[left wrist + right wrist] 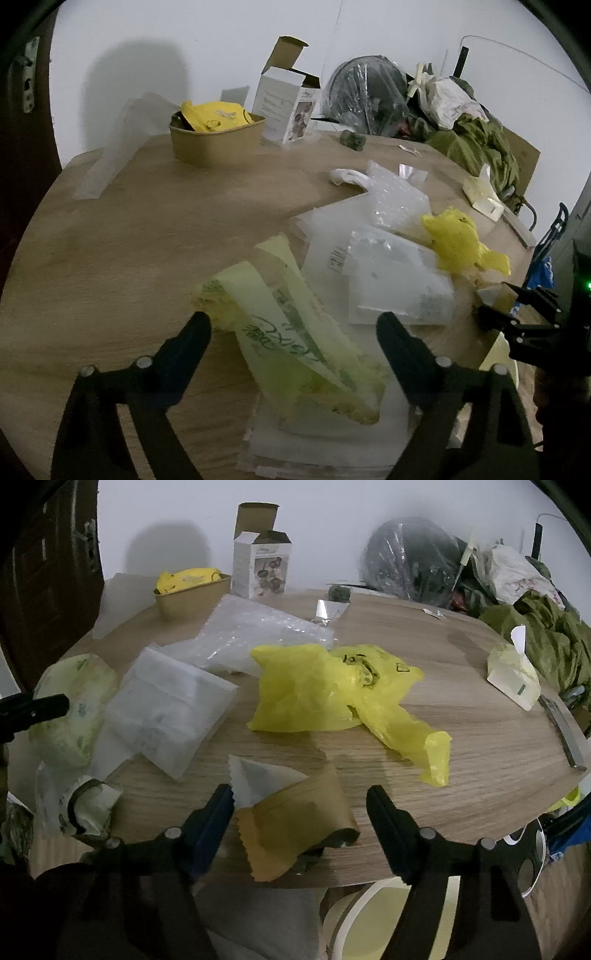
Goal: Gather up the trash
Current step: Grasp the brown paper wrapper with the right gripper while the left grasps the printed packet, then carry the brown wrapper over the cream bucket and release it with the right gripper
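We hold our left gripper (293,334) with its jaws spread wide over a pale green printed bag (295,332) that lies between the fingers on the round wooden table (110,240); the jaws stand apart from it on both sides and grip nothing. Our right gripper (300,805) is likewise wide open, its fingers flanking a brown paper wrapper (299,819) with a white scrap (258,779) tucked against it, right at the near edge of the table, and it has hold of nothing either. Beyond that wrapper a crumpled yellow plastic bag (332,690) sprawls in the middle of the tabletop, with clear plastic pouches (166,705) and bubble wrap (258,627) to its left. At the far side sit a brown paper bowl (216,140) holding a yellow packet, and just beside it an open white carton (284,107). Below the table edge, in the right wrist view, we see a bin lined in pale yellow (380,923).
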`<state>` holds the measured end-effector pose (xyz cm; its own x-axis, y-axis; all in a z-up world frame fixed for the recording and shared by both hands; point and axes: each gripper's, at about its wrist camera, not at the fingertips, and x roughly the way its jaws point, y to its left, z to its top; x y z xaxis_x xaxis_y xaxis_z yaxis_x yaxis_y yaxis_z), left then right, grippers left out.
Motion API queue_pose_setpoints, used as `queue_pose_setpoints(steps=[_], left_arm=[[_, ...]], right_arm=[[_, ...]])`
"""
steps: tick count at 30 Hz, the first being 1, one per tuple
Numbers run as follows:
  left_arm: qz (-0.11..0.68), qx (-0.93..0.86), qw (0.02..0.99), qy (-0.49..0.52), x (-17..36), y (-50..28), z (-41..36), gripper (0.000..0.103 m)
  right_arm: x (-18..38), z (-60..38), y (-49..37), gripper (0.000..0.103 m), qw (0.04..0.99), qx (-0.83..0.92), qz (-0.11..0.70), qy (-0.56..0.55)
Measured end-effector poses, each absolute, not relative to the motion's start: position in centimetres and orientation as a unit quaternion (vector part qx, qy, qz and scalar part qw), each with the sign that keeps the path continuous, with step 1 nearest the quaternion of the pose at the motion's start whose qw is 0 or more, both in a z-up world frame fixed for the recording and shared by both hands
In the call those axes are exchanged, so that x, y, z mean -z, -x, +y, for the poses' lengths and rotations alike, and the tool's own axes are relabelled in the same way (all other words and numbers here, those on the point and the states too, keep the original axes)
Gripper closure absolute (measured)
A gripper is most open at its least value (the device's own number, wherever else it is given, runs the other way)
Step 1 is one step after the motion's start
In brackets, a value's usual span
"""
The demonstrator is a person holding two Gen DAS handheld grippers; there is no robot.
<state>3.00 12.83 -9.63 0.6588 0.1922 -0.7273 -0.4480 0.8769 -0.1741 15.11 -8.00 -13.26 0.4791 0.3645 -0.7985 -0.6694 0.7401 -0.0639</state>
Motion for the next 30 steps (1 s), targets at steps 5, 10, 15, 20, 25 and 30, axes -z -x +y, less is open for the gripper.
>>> queue_pose_setpoints(steps=[5,10,15,20,25,30], left_arm=[[0.379,-0.169,0.894,0.171,9.8,-3.3,12.7,0.033],[0.383,-0.164,0.896,0.153,9.6,-3.6,12.0,0.068],[0.378,-0.165,0.900,0.144,9.1,-3.5,11.7,0.086],[0.360,-0.172,0.908,0.131,7.7,-3.1,11.2,0.093],[0.329,-0.178,0.920,0.113,5.6,-2.5,10.4,0.094],[0.312,-0.169,0.932,0.077,3.6,-2.8,8.7,0.094]], right_arm=[[13.3,-8.2,-15.0,0.045,0.838,-0.315,0.405,0.185],[13.0,-8.3,-14.7,0.050,0.839,-0.322,0.398,0.185],[12.6,-8.7,-14.5,0.052,0.840,-0.328,0.393,0.178],[11.1,-9.5,-13.9,0.052,0.849,-0.334,0.375,0.166],[9.3,-10.8,-13.2,0.052,0.859,-0.331,0.359,0.152],[8.0,-13.5,-12.7,0.052,0.874,-0.313,0.346,0.136]])
